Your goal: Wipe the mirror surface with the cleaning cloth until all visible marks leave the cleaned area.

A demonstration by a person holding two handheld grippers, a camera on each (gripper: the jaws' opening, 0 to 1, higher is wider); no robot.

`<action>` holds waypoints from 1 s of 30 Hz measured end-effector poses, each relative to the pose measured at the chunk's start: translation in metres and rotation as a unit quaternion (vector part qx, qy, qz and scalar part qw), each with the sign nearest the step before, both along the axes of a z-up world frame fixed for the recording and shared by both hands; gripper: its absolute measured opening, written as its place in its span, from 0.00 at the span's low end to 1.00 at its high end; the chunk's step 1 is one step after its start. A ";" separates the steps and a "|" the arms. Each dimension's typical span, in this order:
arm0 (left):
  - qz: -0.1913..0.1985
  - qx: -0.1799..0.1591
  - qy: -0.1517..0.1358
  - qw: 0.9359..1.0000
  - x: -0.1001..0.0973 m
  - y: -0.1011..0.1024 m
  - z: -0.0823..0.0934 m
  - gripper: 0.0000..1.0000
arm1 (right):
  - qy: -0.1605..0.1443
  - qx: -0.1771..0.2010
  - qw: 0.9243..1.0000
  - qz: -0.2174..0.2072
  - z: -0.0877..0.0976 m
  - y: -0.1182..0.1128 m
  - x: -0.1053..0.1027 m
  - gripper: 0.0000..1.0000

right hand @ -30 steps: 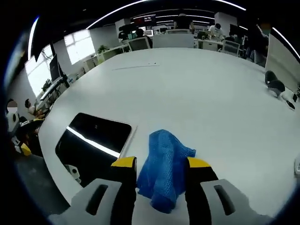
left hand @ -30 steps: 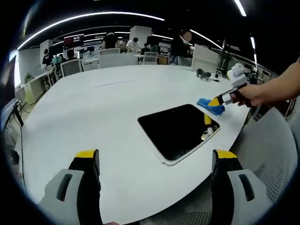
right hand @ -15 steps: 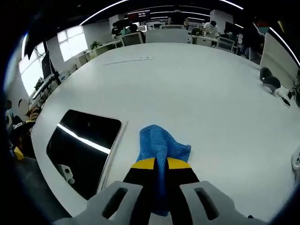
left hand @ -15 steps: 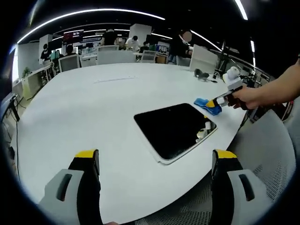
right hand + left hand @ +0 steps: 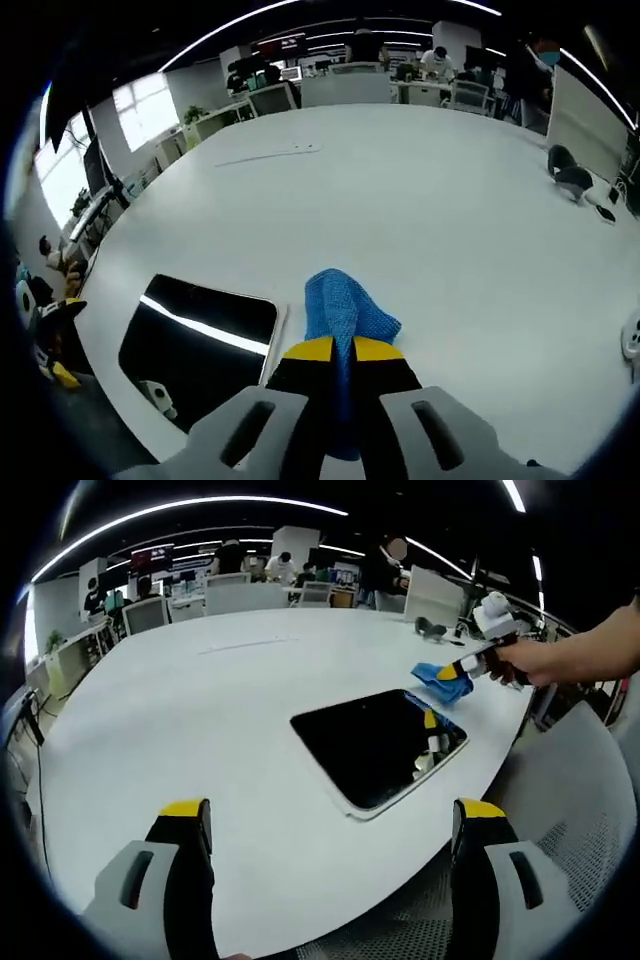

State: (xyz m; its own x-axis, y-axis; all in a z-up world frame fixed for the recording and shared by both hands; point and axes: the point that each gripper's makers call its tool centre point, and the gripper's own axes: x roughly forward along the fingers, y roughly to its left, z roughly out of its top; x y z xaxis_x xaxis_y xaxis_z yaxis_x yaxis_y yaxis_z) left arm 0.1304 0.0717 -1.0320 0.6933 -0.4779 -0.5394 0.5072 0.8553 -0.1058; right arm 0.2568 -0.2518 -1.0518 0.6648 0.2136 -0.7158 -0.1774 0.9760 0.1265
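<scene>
A dark rectangular mirror (image 5: 378,742) with a white rim lies flat on the white table (image 5: 200,730) near its right edge. In the right gripper view the mirror (image 5: 200,340) sits to the lower left and reflects a ceiling light. My right gripper (image 5: 338,352) is shut on the blue cleaning cloth (image 5: 340,310), which it holds just above the table, beside the mirror's right side. In the left gripper view that right gripper (image 5: 455,671) and the cloth (image 5: 438,680) hover at the mirror's far corner. My left gripper (image 5: 325,815) stands open, well short of the mirror.
A grey mesh chair (image 5: 560,830) stands at the table's right edge. Small dark objects (image 5: 570,175) lie at the far right of the table. A thin strip (image 5: 265,155) lies far back. Office desks, chairs and people fill the background.
The right gripper closed on the blue cloth and has lifted it slightly off the table beside the mirror. The left gripper stays open; its view shifted only a little.
</scene>
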 end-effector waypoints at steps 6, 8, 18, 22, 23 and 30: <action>-0.006 -0.001 -0.002 1.000 0.000 -0.003 0.001 0.99 | 0.026 0.066 0.997 -0.032 0.005 0.031 0.005 0.00; -0.003 -0.001 -0.003 1.000 0.001 -0.003 0.001 0.99 | 0.034 0.077 0.996 -0.043 0.002 0.036 0.008 0.00; -0.009 0.002 -0.001 1.000 -0.001 -0.004 0.000 0.99 | 0.058 0.069 0.994 -0.056 -0.016 0.057 0.018 0.00; -0.009 0.001 -0.002 1.000 -0.001 -0.004 0.001 0.99 | 0.071 0.051 0.995 -0.041 -0.027 0.072 0.010 0.00; -0.018 -0.005 0.001 1.000 -0.002 -0.007 0.000 0.99 | 0.078 0.054 0.995 -0.044 -0.031 0.075 0.008 0.00; -0.027 -0.005 0.006 1.000 -0.004 -0.011 -0.002 0.99 | 0.084 0.037 0.995 -0.036 -0.031 0.085 0.006 0.00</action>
State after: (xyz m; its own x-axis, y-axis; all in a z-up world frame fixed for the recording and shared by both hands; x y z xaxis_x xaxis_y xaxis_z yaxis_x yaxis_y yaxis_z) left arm 0.1269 0.0610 -1.0343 0.6598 -0.5205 -0.5420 0.5517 0.8252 -0.1209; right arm 0.2630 -0.1673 -1.0829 0.5519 0.2258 -0.8028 -0.0769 0.9723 0.2206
